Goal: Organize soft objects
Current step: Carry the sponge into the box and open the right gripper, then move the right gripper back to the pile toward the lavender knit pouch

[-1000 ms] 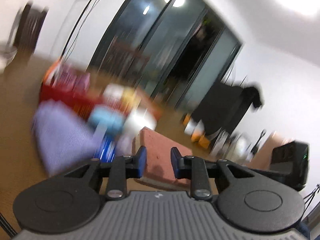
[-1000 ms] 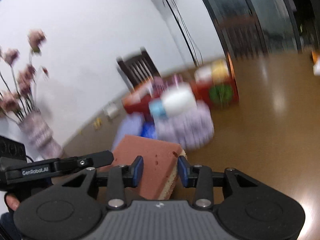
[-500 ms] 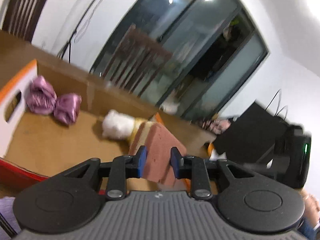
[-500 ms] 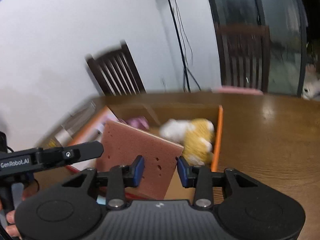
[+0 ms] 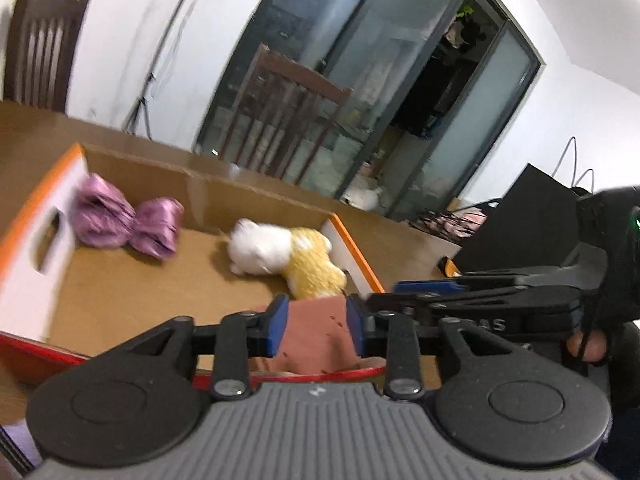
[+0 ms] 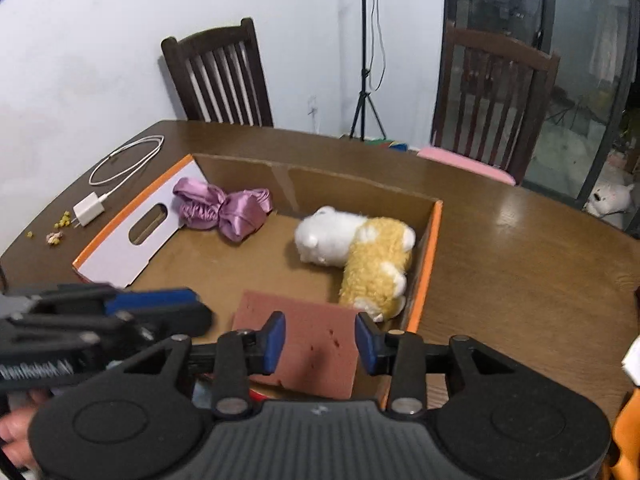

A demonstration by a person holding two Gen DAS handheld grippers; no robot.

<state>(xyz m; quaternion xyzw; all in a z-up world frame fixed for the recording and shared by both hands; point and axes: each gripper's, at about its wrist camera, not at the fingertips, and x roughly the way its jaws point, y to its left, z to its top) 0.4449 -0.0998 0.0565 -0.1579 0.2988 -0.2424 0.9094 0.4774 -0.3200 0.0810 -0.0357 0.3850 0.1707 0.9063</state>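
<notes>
Right wrist view: both grippers, left [image 5: 316, 326] & right [image 6: 320, 340], pinch the sponge [image 6: 316, 344] from opposite sides, over the box's [image 6: 428, 264] near end. Lower it flat onto bare cardboard w/ both hands level, then open the jaws together so it doesn't tip. Keep clear of the plush [image 6: 356, 252] just beyond; purple cloth [image 6: 228, 210] sits farther back, no issue.

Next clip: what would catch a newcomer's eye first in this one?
The open cardboard box on the table, with a white-and-yellow plush by its right wall and a purple satin bundle in the far left corner. In the foreground, a reddish sponge lies at the box's near edge, between the fingers of both grippers.
</notes>
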